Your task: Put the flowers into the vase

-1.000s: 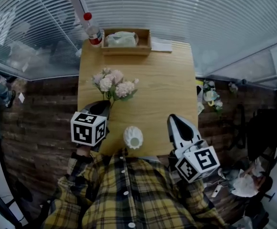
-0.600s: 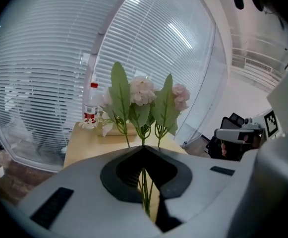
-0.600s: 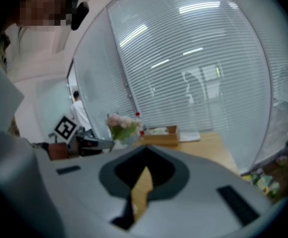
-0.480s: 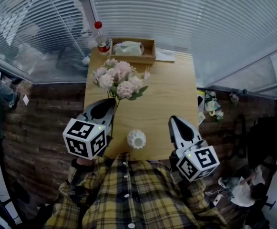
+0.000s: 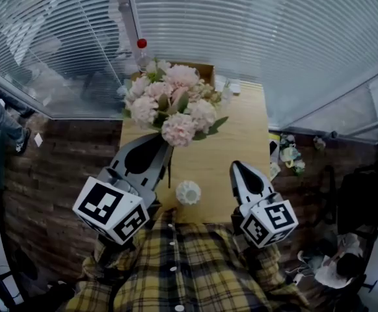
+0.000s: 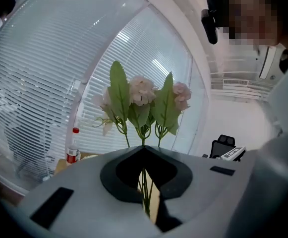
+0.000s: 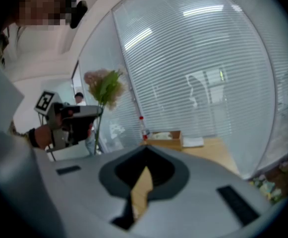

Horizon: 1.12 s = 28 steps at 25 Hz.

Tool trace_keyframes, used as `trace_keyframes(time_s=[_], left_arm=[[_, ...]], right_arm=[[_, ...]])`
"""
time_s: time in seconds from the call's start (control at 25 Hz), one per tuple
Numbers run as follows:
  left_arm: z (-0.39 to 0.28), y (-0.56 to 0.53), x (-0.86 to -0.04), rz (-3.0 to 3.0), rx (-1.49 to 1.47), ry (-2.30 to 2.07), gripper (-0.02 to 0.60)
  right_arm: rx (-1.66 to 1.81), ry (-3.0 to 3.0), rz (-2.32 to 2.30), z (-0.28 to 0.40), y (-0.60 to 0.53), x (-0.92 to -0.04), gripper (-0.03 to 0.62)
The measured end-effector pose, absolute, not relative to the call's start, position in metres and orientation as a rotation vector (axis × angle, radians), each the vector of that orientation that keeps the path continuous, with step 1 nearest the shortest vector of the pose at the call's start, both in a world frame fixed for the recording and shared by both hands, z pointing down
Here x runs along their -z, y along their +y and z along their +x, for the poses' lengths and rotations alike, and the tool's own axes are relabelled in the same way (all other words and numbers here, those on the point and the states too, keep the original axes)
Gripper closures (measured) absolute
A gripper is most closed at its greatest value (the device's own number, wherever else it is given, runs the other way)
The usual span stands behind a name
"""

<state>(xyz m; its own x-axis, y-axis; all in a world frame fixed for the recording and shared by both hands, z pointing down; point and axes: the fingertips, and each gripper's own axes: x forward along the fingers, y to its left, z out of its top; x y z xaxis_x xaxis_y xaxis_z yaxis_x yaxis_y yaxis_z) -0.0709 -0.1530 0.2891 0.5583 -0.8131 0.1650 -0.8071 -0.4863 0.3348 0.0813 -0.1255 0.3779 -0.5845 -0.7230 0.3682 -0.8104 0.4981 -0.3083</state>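
Left claw: my left claw (image 5: 164, 149) (image 6: 144, 152) is pinched tight on the thin green stems (image 6: 144, 187) of a bunch of pale pink and cream flowers (image 5: 175, 103) (image 6: 143, 90). It sits just left of the small white ribbed vase (image 5: 189, 192) and higher than it.
Flowers: the blooms stand upright above my left claw, off the counter, beyond the vase and a little to its left. The stem ends hang left of the vase's mouth, not in it.
Vase: it stands upright at the near edge of the light wooden counter (image 5: 241, 135), empty, between my two claws (my yellow plaid shirt (image 5: 189, 265) is just behind it).
Right claw: my right claw (image 5: 241, 171) (image 7: 144, 155) has its tips together with nothing between them. It is near the vase on its right, apart from it.
Far end: well beyond the vase are a shallow wooden tray (image 7: 161, 138) and a clear bottle with a red cap (image 5: 141, 44) (image 6: 73, 150). In the head view the blooms partly cover the tray.
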Motion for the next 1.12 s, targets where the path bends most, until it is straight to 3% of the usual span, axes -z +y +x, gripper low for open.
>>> trace_keyframes(time_s=[0.44, 0.92, 1.12], left_arm=[[-0.03, -0.118, -0.224, 2.611, 0.208, -1.206, 0.568], [-0.003, -0.086, -0.255, 2.748, 0.307, -1.037, 0.568], [0.0, -0.077, -0.285, 2.72, 0.21, -0.984, 0.568]], right_arm=[[-0.636, -2.574, 1.322, 0.08, -0.118, -0.368, 0.582], [-0.639, -2.562, 1.334, 0.086, -0.103, -0.369, 0.582], [-0.652, -2.556, 1.331, 0.085, -0.101, -0.373, 0.582]])
